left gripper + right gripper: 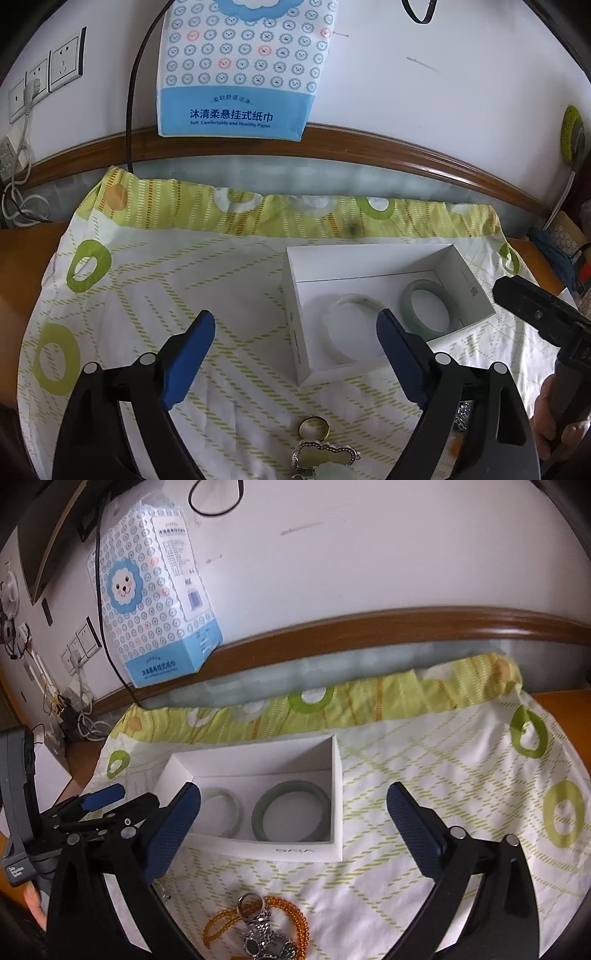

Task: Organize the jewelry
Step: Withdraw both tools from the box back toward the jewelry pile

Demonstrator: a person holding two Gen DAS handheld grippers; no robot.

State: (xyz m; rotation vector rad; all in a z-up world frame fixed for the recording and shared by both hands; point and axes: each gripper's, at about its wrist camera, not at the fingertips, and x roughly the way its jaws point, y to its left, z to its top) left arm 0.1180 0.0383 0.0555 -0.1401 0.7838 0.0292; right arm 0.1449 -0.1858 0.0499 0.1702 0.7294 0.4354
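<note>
A tissue pack [243, 66], blue and white with small lion faces, hangs against the white wall [424, 92] at twelve o'clock. A black cable [130, 110] runs down just beside its left edge. At ten o'clock sit wall sockets [55, 66] with a grey plug and a tangle of white cords [18, 199] below. A curved brown wooden rail [369, 144] crosses under the pack. At two o'clock a green round pad [570, 133] sticks to the wall. Orange tabletop [561, 701] shows at three o'clock in the right wrist view.
</note>
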